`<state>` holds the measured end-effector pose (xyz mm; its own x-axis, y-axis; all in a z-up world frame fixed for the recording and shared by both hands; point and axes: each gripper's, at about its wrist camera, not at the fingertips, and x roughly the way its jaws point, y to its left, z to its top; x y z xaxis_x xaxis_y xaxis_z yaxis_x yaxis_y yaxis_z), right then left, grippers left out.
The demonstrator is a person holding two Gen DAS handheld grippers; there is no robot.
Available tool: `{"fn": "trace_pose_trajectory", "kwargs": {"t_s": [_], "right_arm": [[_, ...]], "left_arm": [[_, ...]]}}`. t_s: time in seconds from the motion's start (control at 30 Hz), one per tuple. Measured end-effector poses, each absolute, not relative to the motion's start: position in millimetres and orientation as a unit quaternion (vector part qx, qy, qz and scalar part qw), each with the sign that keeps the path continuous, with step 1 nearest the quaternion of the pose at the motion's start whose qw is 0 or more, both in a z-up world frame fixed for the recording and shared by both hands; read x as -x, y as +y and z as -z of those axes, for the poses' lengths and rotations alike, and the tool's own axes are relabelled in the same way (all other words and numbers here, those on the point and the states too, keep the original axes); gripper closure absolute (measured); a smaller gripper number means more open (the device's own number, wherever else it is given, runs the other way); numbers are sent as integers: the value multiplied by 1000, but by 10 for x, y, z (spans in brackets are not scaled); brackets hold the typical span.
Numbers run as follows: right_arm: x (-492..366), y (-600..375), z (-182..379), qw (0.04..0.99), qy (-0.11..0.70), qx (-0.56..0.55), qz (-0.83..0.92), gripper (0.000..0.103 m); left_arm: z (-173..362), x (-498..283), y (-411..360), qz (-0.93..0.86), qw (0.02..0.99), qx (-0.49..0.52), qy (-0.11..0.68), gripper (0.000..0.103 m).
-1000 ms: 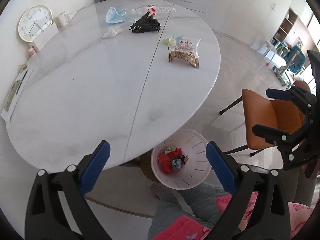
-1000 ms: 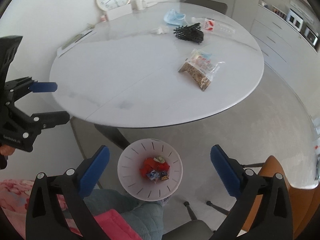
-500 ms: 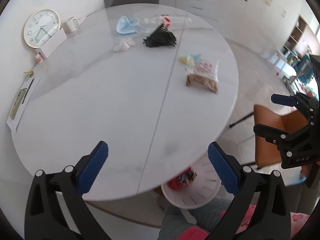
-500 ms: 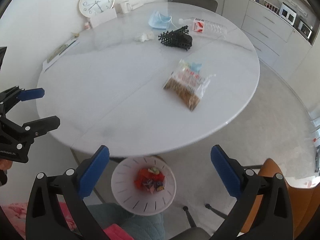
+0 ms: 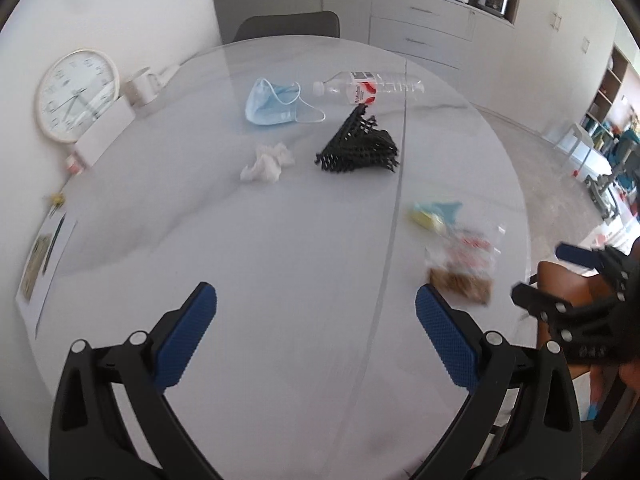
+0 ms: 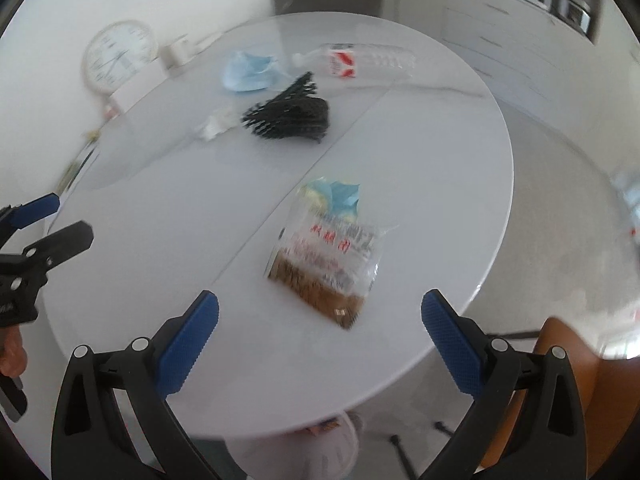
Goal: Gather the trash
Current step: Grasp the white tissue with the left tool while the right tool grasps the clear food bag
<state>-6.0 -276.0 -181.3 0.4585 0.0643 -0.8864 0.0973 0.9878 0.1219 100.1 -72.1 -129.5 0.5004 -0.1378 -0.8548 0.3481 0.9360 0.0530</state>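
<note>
Left claw (image 5: 316, 316) and right claw (image 6: 320, 320) both wide apart, empty, above counter (image 5: 280, 240). Snack bag (image 6: 326, 260) near right; blurred, possibly part-full. Mask (image 5: 272, 102), bottle (image 5: 368, 86) far.

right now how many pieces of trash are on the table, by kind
face mask: 1
plastic bottle: 1
crumpled tissue: 1
black mesh piece: 1
snack bag: 1
blue-yellow wrapper: 1
total: 6

A round white marble desk (image 5: 280, 240) stands by a white wall (image 5: 120, 8); grey cabinets (image 5: 424, 32), a grey chair (image 5: 286, 26) and pale floor (image 5: 560, 184) lie beyond.
</note>
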Motion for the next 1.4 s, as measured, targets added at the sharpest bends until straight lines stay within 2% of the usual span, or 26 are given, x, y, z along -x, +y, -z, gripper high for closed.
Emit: {"fn": "trace_pose_trajectory", "kwargs": {"t_s": [0.33, 0.53, 0.67, 0.73, 0.87, 0.9, 0.97, 1.0, 1.03, 1.07, 1.13, 1.17, 1.4], "right_arm": [[-402, -2641, 2357, 816, 511, -193, 191, 2], [-485, -2632, 2537, 794, 511, -216, 249, 2], [-567, -2605, 2625, 792, 515, -198, 261, 2], [-590, -2598, 2669, 788, 521, -186, 270, 2], [-613, -2588, 2672, 792, 517, -179, 269, 3], [-636, -2579, 2674, 792, 520, -173, 270, 5], [-643, -2565, 2672, 792, 521, -167, 270, 15], [-640, -2560, 2665, 794, 520, -168, 267, 19], [-638, -2555, 2651, 795, 519, -162, 269, 27], [-642, -2569, 2637, 796, 519, -159, 269, 37], [-627, -2583, 2598, 800, 517, -157, 259, 54], [-616, -2588, 2585, 802, 516, -160, 256, 58], [-538, -2563, 2465, 811, 505, -166, 243, 68]], "left_arm": [[2024, -2563, -648, 245, 831, -167, 470, 8], [2318, -3058, -725, 271, 817, -175, 477, 8], [2493, -3169, -811, 292, 801, -176, 493, 21], [2572, -3184, -853, 298, 794, -180, 498, 24], [2638, -3180, -885, 305, 791, -185, 497, 43], [2642, -3186, -891, 304, 792, -186, 495, 45], [2625, -3200, -899, 308, 792, -185, 494, 62], [2612, -3219, -898, 314, 789, -180, 497, 67], [2607, -3243, -895, 319, 786, -175, 501, 77], [2607, -3261, -885, 322, 783, -169, 505, 81], [2603, -3277, -867, 320, 784, -169, 504, 83], [2593, -3268, -853, 319, 786, -171, 501, 85], [2493, -3201, -756, 315, 791, -176, 494, 86]]}}
